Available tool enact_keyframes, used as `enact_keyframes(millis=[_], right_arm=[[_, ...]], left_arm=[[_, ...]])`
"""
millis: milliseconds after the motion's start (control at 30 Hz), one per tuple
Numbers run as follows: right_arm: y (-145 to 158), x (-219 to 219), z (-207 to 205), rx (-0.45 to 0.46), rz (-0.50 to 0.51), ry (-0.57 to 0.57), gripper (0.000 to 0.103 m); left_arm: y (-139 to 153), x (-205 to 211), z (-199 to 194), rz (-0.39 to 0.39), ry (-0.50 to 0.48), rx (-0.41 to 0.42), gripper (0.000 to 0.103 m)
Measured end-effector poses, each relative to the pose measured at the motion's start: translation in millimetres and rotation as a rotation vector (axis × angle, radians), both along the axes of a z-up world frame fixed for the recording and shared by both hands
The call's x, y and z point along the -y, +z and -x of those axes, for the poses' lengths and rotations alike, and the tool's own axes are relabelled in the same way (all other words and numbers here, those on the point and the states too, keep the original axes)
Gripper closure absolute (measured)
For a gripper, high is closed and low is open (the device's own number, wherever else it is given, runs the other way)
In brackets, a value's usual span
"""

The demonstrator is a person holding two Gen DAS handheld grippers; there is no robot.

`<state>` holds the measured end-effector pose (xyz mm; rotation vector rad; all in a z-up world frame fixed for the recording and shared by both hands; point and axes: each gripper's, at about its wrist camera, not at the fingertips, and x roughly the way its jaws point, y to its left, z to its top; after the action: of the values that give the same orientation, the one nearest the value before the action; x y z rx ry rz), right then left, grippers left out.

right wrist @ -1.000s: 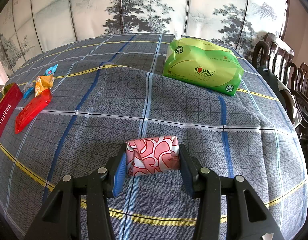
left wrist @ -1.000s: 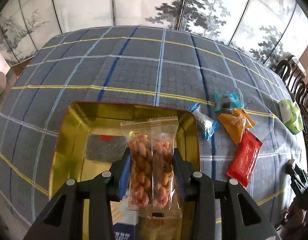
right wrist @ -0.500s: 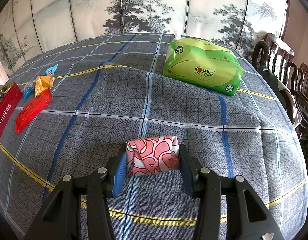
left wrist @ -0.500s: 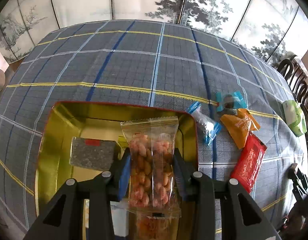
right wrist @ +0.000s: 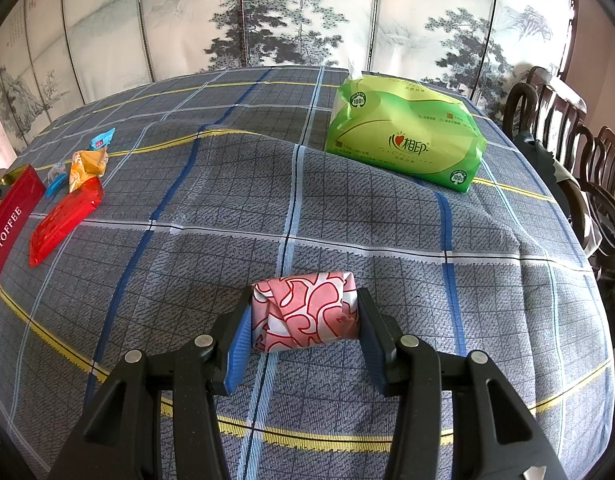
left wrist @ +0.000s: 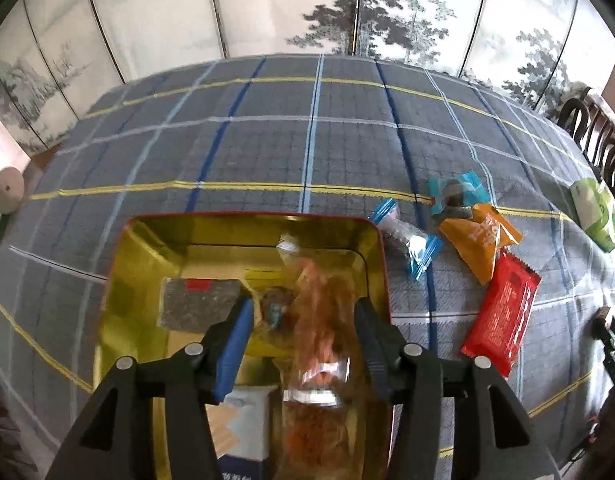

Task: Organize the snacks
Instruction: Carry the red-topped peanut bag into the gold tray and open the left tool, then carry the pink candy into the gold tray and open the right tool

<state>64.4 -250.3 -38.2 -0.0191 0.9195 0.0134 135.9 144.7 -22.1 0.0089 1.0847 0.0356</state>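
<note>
- Spilling outside the gold tin (left wrist: 119,264) looks like the main risk — the clear peanut packet (left wrist: 319,320) is blurred and tilted between the left fingers, apparently loose over the tin's right side, so it could catch on the right wall or lie propped against it instead of flat.
- Crowding is the next worry: a grey-speckled packet (left wrist: 199,304), a small wrapped sweet (left wrist: 273,308) and a pale box (left wrist: 243,420) already lie on the tin floor, so a long packet may settle across them and leave little room for the rest.
- Snagging the plaid tablecloth (right wrist: 291,208) could trouble the right side; the cloth is rucked into a ridge just ahead of that gripper, and a low sweep toward the tin might drag it and shift the snacks lying on it.
- Left gripper (left wrist: 303,320): spread wide over the tin. Its blue-padded finger stands well clear of the packet, and the other finger appears just beside it, though the blur hides whether they touch. I judge it is no longer pinching anything.
- Right gripper (right wrist: 305,316): closed onto the pink-and-white patterned parcel (right wrist: 303,312) — both pads press its short ends, low over the cloth and well apart from the tin.
- Waiting on the cloth beside the tin: a red bar (left wrist: 503,320), an orange packet (left wrist: 479,240), a blue-ended sweet (left wrist: 407,240) and a blue-wrapped sweet (left wrist: 455,194).
</note>
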Motion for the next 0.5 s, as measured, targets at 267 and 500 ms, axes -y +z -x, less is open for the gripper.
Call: enact_keyframes(millis=[267,500], right_arm=[[0,1,0,0.0,-0.006,-0.001,0.06],[1,0,5,0.0,-0.025,-0.014,0.06]], left_arm=[[23,6,45,-0.056,-0.025,0.079,0.049],[44,-28,97,-0.049,0.057,0.152,0.049]])
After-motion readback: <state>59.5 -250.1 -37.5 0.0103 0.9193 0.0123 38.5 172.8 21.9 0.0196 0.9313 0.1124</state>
